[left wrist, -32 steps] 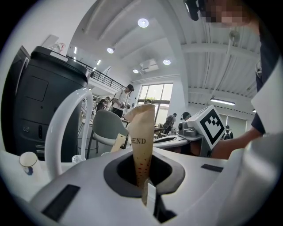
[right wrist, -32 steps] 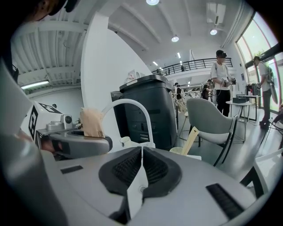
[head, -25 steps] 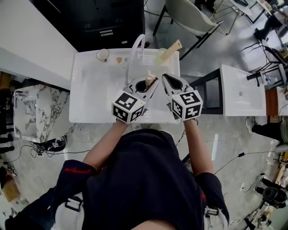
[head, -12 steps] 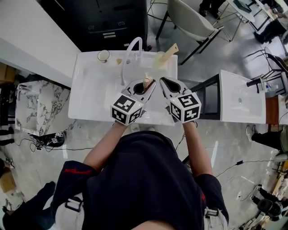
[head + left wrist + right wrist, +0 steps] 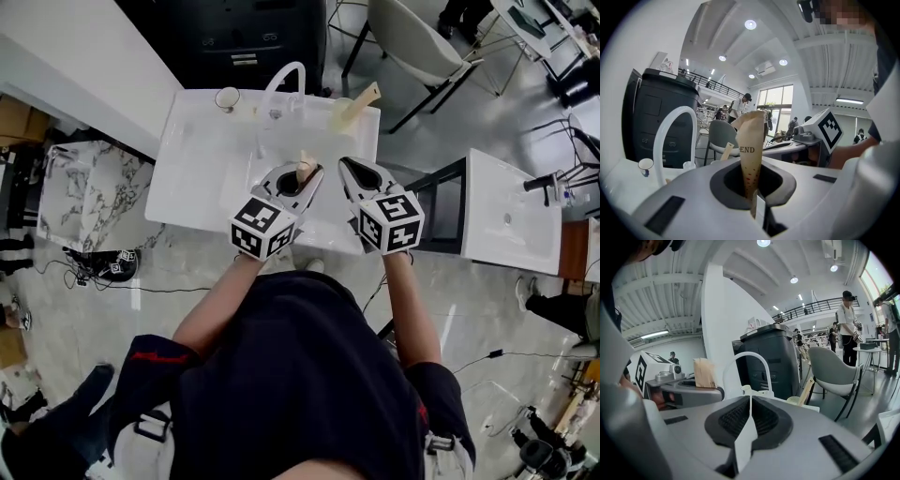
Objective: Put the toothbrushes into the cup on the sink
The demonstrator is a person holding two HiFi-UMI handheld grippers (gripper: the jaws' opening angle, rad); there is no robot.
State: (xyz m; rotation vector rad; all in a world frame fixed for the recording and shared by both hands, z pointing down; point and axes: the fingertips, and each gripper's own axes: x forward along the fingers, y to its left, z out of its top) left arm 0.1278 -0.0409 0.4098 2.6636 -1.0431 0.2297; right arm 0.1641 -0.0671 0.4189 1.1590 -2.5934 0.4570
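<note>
Barely shifted from a second ago, the left gripper (image 5: 314, 174) stays clamped on a likely light, stiff paper-sleeved toothbrush (image 5: 304, 166), best gripped mid-handle, the right gripper (image 5: 343, 163) closed empty, the cup (image 5: 337, 112) at one o'clock on the sink (image 5: 202, 178).

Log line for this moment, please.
left gripper: shut on paper-wrapped toothbrush | right gripper: shut, empty | cup: holds second toothbrush | both grippers over sink
</note>
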